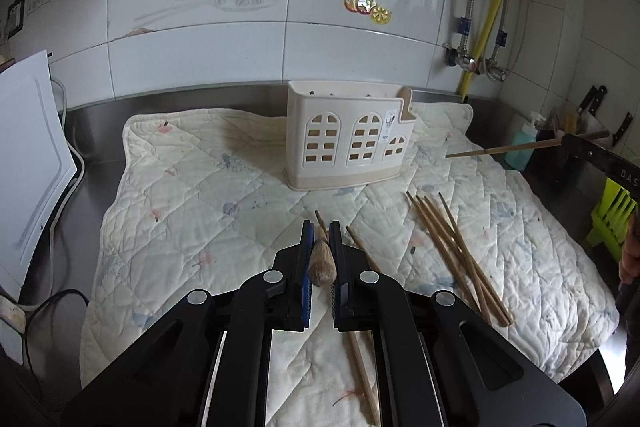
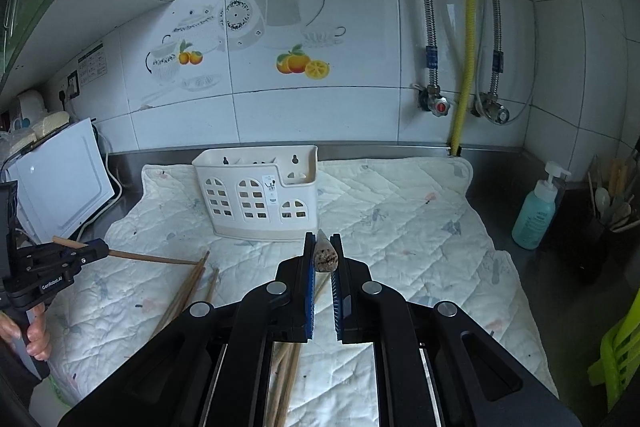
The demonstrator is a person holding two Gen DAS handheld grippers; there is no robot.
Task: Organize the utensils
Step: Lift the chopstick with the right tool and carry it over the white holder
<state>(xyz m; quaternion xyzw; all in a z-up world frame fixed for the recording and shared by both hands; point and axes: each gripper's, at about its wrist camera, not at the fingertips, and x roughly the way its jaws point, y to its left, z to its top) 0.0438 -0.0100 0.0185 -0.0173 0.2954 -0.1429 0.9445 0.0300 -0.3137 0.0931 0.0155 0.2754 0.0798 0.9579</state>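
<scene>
A steel desk (image 2: 500,167) runs along a white tiled wall (image 2: 320,115) printed with teapots and fruit, a quilted mat (image 2: 400,211) spread over it. The cream utensil holder (image 2: 256,203) stands at the mat's back, loose chopsticks (image 1: 456,251) lying in front. Both grippers' fingers are clenched: the left gripper (image 1: 320,259) on a chopstick (image 2: 152,259), the right gripper (image 2: 323,259) on another (image 1: 504,149). A soap bottle (image 2: 536,211) stands at the right.

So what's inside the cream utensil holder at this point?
In the left wrist view, one rounded wooden handle end pokes above the utensil holder at its right end. The right wrist view shows dark shapes behind the window cutouts, too unclear to identify. The walls hide the rest.
</scene>
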